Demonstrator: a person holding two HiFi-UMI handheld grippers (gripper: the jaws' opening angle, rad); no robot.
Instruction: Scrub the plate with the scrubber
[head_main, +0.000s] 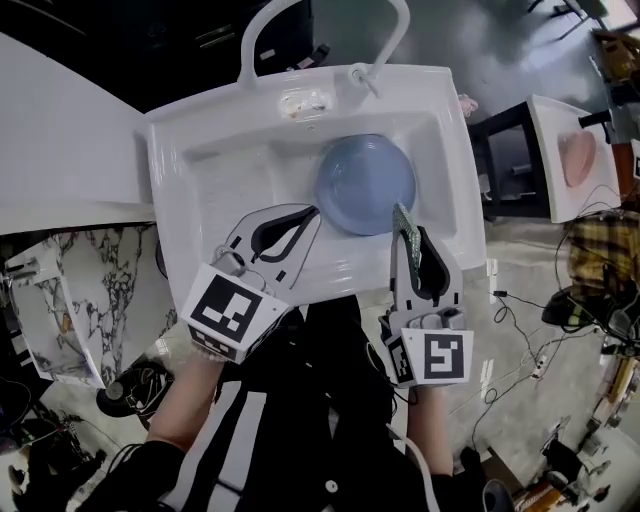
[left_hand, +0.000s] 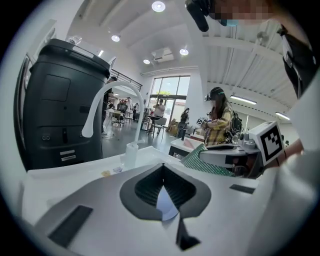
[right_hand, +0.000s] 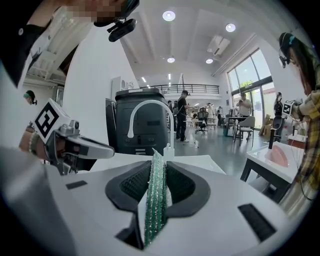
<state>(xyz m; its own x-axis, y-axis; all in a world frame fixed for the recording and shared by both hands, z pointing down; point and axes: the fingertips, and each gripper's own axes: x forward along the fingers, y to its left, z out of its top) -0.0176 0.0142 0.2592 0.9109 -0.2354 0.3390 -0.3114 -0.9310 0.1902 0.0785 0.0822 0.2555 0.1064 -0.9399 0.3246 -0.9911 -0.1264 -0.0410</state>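
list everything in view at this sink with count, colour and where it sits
sink: 1, white, centre of the head view
faucet: 1, white, arched over the sink's back rim
plate: 1, blue, in the basin, right of centre
scrubber: 1, green, by the plate's near right edge
second sink: 1, white, on a dark stand at right
pink plate: 1, pink, in the second sink
dark unit: 1, dark grey, behind the faucet
cables: several, black, floor at right
left gripper: 1, white, black pads, shut on the plate's left rim
right gripper: 1, white, black pads, shut on the scrubber
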